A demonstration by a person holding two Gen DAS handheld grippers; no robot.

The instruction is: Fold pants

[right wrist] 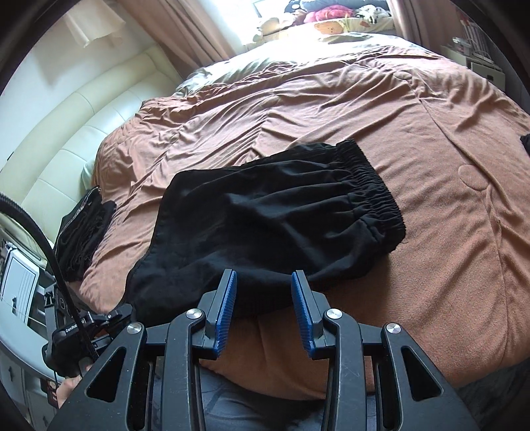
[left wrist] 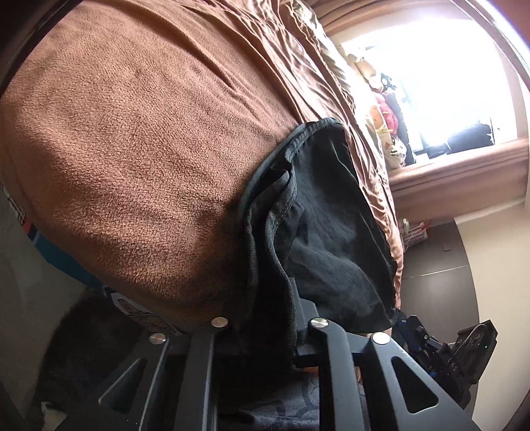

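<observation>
Right wrist view, black pants (right wrist: 271,212) folded on the brown blanket (right wrist: 430,232), your right gripper (right wrist: 264,298) part open and empty at their near edge, left wrist view alone shows your left gripper (left wrist: 265,318) clamped on a pants fold.

pants (right wrist: 265,215): on the bed (right wrist: 447,232), near its front edge
folded clothes (right wrist: 82,232): at the bed's left edge
pillows (right wrist: 331,25): far end
</observation>
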